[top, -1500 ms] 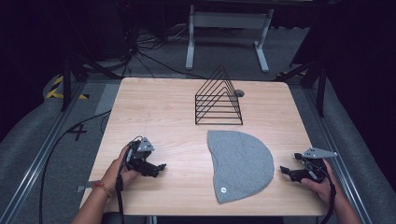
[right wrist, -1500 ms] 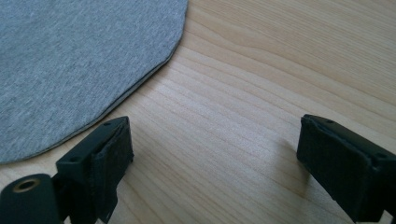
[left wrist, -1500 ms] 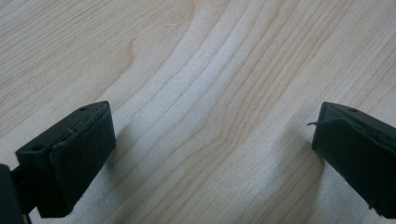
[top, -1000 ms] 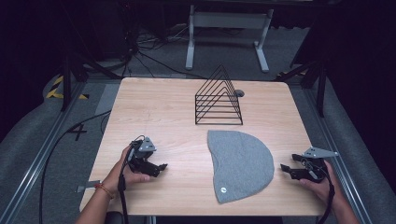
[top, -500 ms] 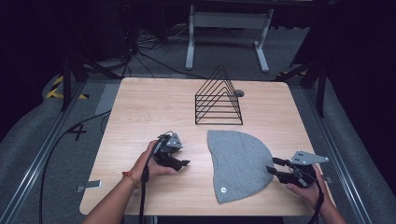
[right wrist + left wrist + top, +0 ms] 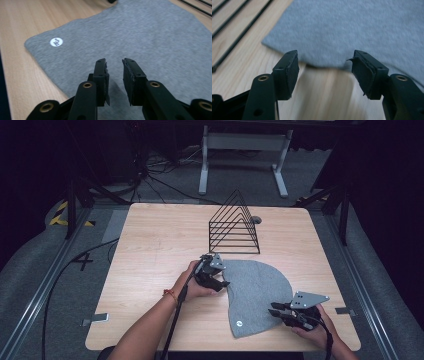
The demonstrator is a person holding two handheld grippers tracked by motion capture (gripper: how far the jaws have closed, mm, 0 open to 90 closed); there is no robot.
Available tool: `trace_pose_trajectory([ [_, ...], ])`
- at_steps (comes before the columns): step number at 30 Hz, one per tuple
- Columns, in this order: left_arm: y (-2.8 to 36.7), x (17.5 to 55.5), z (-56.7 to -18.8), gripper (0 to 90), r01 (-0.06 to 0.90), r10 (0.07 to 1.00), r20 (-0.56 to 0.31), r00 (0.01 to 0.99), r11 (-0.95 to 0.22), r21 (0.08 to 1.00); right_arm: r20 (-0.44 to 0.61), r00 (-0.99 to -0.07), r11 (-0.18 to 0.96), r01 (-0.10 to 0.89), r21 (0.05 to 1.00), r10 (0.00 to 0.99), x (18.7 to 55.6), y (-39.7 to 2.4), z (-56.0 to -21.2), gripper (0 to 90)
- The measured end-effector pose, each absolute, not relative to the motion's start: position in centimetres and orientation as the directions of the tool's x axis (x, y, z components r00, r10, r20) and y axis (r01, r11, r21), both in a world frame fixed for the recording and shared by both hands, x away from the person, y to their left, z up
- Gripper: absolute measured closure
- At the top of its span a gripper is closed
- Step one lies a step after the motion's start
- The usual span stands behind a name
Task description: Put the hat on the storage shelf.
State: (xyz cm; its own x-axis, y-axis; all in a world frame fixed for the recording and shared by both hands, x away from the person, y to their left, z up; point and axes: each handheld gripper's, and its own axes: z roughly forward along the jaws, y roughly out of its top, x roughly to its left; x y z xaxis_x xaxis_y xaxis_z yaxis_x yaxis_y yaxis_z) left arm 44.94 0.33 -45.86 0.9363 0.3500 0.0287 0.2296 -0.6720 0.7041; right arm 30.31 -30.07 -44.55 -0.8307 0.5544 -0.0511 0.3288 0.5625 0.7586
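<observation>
Two tools at grey beanie (image 6: 260, 295), lying flat at lower centre of desk (image 6: 150, 250). Your left tool (image 6: 216, 281) at its left edge, jaws apart, just been closing, gripping nothing. Your right tool (image 6: 280, 312) over lower right edge, jaws narrow, just been closing, small gap between them, cloth beneath, not pinched. Wire rack (image 6: 234, 225) above beanie.

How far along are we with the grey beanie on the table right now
Early. The grey beanie lies flat beside the wire rack. Both grippers are at its edges: the left gripper at its near edge, the right gripper over the fabric. Their jaws have just been closing, gripping nothing yet. Grasping and moving remain.
</observation>
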Motion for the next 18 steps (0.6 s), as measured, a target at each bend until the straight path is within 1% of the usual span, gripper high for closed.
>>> trace_pose_trajectory([
  [4,-0.6,45.8,-46.0,40.6,0.236,0.361,0.027,0.932,-0.661,0.712,-0.046,-0.853,0.58,0.313,0.752,0.52,30.1,-29.2,-44.8,75.0],
  [6,-1.1,46.2,-46.3,43.7,0.239,0.365,0.034,0.93,-0.672,0.701,-0.044,-0.861,0.594,0.312,0.742,0.507,30.1,-28.9,-45.1,75.1],
  [7,-1.3,46.2,-46.5,44.9,0.246,0.373,0.026,0.927,-0.66,0.71,-0.05,-0.863,0.603,0.308,0.736,0.503,30.1,-28.8,-45.3,75.1],
  [10,-1.6,46.4,-46.4,47.7,0.236,0.37,0.039,0.928,-0.667,0.707,-0.049,-0.861,0.609,0.316,0.727,0.506,30.1,-28.8,-45.6,74.9],
  [13,-1.6,46.2,-46.4,50.6,0.244,0.368,0.03,0.929,-0.673,0.698,-0.049,-0.861,0.621,0.325,0.714,0.507,30.3,-28.9,-45.9,74.3],
  [15,-1.4,46.0,-46.2,50.6,0.25,0.37,0.031,0.928,-0.685,0.684,-0.051,-0.86,0.625,0.327,0.709,0.508,30.4,-29.0,-46.0,73.8],
  [18,-1.0,45.3,-45.8,50.6,0.242,0.364,0.055,0.93,-0.717,0.653,-0.051,-0.85,0.622,0.341,0.705,0.524,30.5,-29.2,-46.0,72.8],
])
